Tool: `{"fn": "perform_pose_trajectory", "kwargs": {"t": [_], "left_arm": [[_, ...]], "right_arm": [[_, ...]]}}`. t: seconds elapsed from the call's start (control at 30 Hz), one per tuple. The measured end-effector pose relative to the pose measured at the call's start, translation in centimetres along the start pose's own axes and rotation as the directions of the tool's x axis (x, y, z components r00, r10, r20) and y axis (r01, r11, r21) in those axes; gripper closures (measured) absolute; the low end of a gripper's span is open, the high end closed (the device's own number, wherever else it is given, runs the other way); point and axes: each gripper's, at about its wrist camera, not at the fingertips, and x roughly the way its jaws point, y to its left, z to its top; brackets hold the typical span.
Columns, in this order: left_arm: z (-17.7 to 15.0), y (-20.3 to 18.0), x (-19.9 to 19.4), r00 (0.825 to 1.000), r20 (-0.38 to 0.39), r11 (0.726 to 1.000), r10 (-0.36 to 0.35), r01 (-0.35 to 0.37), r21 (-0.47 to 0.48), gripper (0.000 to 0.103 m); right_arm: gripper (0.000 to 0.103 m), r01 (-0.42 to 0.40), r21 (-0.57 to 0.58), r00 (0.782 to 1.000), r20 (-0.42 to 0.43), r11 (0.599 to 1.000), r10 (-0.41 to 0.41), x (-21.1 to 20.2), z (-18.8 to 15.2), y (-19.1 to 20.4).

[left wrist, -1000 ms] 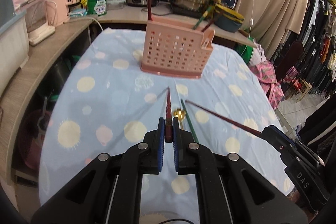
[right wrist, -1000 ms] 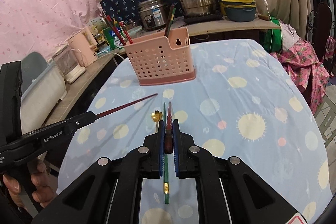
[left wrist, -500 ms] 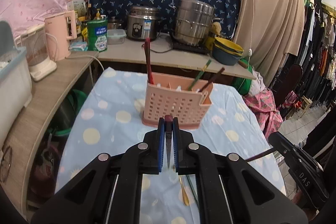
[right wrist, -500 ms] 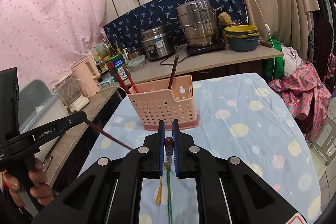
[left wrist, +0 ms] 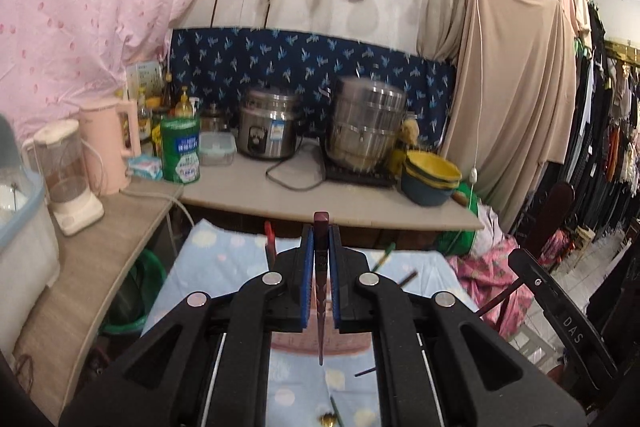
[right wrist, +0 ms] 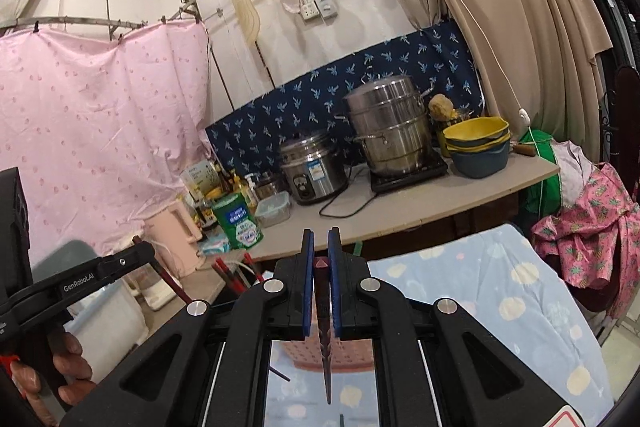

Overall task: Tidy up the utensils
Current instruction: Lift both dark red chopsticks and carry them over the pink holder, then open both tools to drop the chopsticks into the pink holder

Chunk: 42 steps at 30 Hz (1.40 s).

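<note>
Left gripper (left wrist: 320, 269) clamped on one dark red chopstick (left wrist: 321, 291), right gripper (right wrist: 320, 275) clamped on another (right wrist: 325, 343); each stick hangs tip-down above the pink basket (left wrist: 320, 343). Step in hand looks like carry-to-holder. Next: line both tips up over the basket's open top, then lower and let go.

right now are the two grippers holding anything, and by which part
Yes, each holds one dark red chopstick. The left gripper and the right gripper are each shut on a chopstick near its thick blunt end, with the thin tip hanging down.
</note>
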Motion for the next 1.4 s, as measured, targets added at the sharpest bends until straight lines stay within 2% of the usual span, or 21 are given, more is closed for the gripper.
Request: {"fn": "perform_pose_trajectory", "kwargs": {"t": [0.27, 0.53, 0.63, 0.77, 1.03, 1.1, 1.13, 1.17, 1.2, 1.23, 1.27, 1.4], "left_arm": [[3.9, 0.4, 1.4, 0.994, 0.109, 1.0, 0.002, 0.001, -0.026, 0.096], [3.5, 1.3, 4.9, 0.997, 0.076, 0.999, 0.028, -0.026, -0.03, 0.096], [2.4, 1.6, 6.1, 0.998, 0.044, 0.999, 0.037, -0.036, -0.027, 0.096], [0.9, 1.9, 7.4, 0.999, 0.001, 0.999, 0.044, -0.044, -0.021, 0.096], [-1.8, 2.5, 9.3, 0.995, -0.085, 0.998, 0.058, -0.06, -0.02, 0.096], [-2.2, 2.7, 9.5, 0.992, -0.106, 0.997, 0.064, -0.067, -0.032, 0.094], [-2.4, 2.8, 9.6, 0.991, -0.116, 0.997, 0.065, -0.07, -0.039, 0.092], [-2.5, 3.0, 9.6, 0.991, -0.121, 0.997, 0.063, -0.068, -0.045, 0.084], [-2.6, 3.0, 9.5, 0.99, -0.123, 0.996, 0.065, -0.071, -0.047, 0.076], [-2.7, 3.0, 9.3, 0.99, -0.121, 0.996, 0.069, -0.075, -0.048, 0.073], [-2.8, 2.9, 9.1, 0.99, -0.12, 0.996, 0.07, -0.076, -0.046, 0.07], [-3.4, 2.6, 8.5, 0.989, -0.127, 0.996, 0.075, -0.08, -0.035, 0.069]], "right_arm": [[0.096, -0.035, 0.071, 0.988, 0.154, 0.997, 0.024, 2.7, 4.2, 0.0], [0.096, -0.011, 0.119, 0.987, 0.159, 0.993, -0.008, 7.0, 5.1, -0.8], [0.096, 0.011, 0.099, 0.991, 0.129, 0.995, -0.024, 8.6, 4.7, -0.7], [0.096, 0.04, 0.069, 0.998, 0.048, 0.997, -0.043, 10.4, 2.3, -0.9], [0.095, 0.069, 0.041, 0.996, -0.064, 0.997, -0.066, 11.9, -0.9, -1.4], [0.092, 0.078, 0.043, 0.994, -0.083, 0.996, -0.074, 12.0, -1.4, -1.6], [0.085, 0.085, 0.044, 0.993, -0.087, 0.995, -0.081, 11.9, -1.5, -1.7], [0.076, 0.089, 0.046, 0.992, -0.088, 0.995, -0.085, 11.7, -1.7, -1.7], [0.071, 0.09, 0.049, 0.992, -0.088, 0.995, -0.085, 11.5, -1.8, -1.8], [0.067, 0.09, 0.05, 0.993, -0.087, 0.995, -0.086, 11.3, -2.0, -1.7], [0.066, 0.091, 0.049, 0.992, -0.087, 0.995, -0.086, 11.0, -2.1, -1.7], [0.066, 0.083, 0.042, 0.991, -0.104, 0.996, -0.078, 10.1, -2.6, -1.5]]}}
